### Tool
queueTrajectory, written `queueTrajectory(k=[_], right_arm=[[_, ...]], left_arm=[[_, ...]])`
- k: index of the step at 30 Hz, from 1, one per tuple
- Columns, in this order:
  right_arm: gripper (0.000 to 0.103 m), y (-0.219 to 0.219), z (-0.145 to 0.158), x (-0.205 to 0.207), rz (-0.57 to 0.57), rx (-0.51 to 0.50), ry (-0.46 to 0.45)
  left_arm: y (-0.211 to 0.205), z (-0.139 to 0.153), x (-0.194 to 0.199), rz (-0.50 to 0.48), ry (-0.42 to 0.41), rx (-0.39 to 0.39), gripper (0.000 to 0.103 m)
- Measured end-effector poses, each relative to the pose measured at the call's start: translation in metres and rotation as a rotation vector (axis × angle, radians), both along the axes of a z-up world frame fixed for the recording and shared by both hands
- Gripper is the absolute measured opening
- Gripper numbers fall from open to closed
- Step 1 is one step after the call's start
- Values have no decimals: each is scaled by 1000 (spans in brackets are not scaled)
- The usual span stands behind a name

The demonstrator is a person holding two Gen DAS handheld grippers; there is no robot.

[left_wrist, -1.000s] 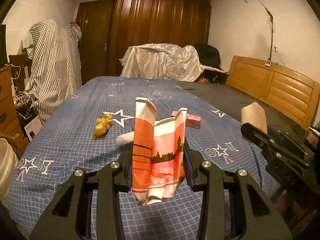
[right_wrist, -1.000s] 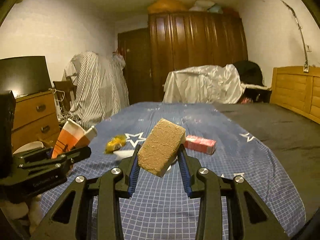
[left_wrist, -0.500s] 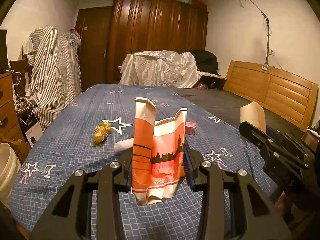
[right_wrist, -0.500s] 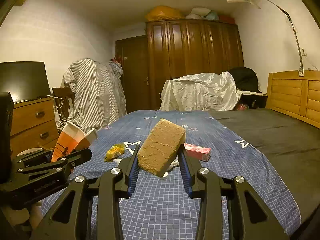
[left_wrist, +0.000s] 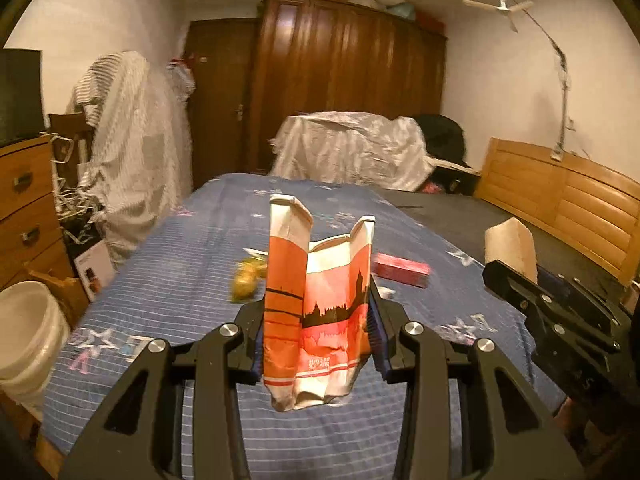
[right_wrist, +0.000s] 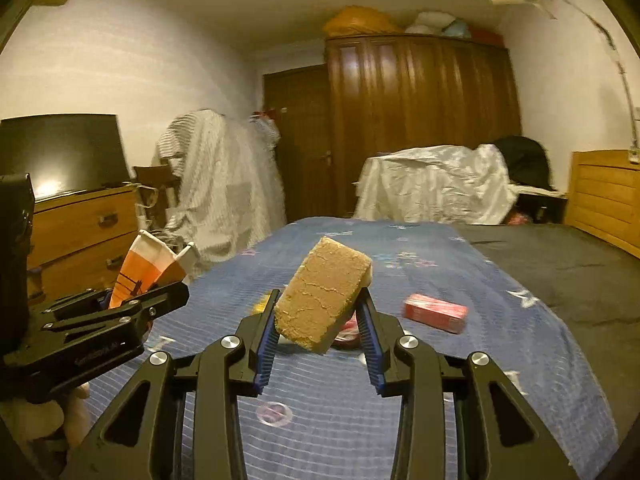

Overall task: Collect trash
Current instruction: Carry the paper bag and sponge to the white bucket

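Left wrist view: left gripper (left_wrist: pixel 316 344) raised over the blue bed (left_wrist: pixel 192 280), pinching a crumpled orange-and-white paper bag (left_wrist: pixel 320 312) upright, bag mouth open at 12 o'clock, contents hidden; pink box (left_wrist: pixel 402 270) at 1 o'clock and yellow wrapper (left_wrist: pixel 248 280) at 10 o'clock lying on the bed, white bucket (left_wrist: pixel 24 336) at 9 o'clock, inside unseen. Right wrist view: right gripper (right_wrist: pixel 320 340) tilted slightly down over the bed, clamped on a tan sponge block (right_wrist: pixel 322 300); pink box at 2 o'clock, left gripper with bag at 9 o'clock.
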State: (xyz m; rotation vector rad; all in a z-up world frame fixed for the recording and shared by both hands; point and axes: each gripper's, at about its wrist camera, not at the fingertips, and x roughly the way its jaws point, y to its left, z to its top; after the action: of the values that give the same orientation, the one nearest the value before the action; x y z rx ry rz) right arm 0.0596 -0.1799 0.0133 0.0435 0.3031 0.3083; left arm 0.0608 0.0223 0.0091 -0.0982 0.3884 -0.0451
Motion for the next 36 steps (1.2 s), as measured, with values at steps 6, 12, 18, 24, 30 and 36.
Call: queueTrajectory(k=[6,12,18,24,30,36], right_arm=[[38,62,11,27,101,-2,3],[39,133,26,44,208,-11,-1],[39,218,40,56,336,-31,13],[39,319,53,70,480,-51,49],[39,419,63,81,606,-92,91],[39,508,62,99,691,-152,150]], left_arm=[[52,11,-2,102,-10,3,38],[104,23,-10,201,-20,9,38],[168,28,-26,319,-9,-8,38],[235,30,-42,434,31,-20,39],[295,30,-55,523,78,-33,39],[345,23,-58,574,136,-61,39]])
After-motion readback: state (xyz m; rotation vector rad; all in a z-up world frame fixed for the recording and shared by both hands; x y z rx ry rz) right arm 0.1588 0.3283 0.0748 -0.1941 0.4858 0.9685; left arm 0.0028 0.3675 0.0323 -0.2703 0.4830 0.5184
